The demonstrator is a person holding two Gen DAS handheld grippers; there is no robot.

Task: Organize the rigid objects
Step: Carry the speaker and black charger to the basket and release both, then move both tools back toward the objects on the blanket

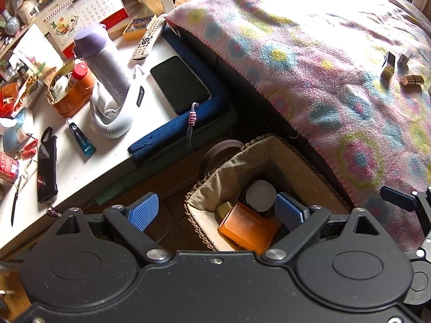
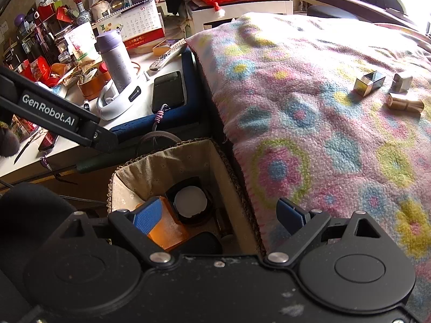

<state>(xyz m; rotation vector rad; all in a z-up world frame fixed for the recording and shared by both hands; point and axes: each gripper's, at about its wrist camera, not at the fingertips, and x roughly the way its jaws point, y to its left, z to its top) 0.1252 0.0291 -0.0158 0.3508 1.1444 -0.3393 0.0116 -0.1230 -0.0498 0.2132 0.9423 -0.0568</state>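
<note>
A woven basket (image 1: 309,167) with a beige cloth lining stands on the floor between the desk and the bed. Inside lie an orange flat case (image 1: 247,228) and a black box with a round white top (image 1: 260,195). My left gripper (image 1: 216,212) hangs open above the basket with nothing between its blue pads. My right gripper (image 2: 221,215) is open too, over the same basket (image 2: 150,169), where the orange case (image 2: 169,231) and the white-topped box (image 2: 190,201) show. On the bed blanket lie a mirrored box (image 2: 369,83), a small silver box (image 2: 402,82) and a gold tube (image 2: 405,102).
The colourful fleece blanket (image 1: 323,67) covers the bed on the right. A white desk (image 1: 80,172) on the left holds a lilac bottle (image 1: 103,59), a phone (image 1: 180,83), a remote (image 1: 149,37) and clutter. The left gripper's arm (image 2: 54,113) crosses the right wrist view.
</note>
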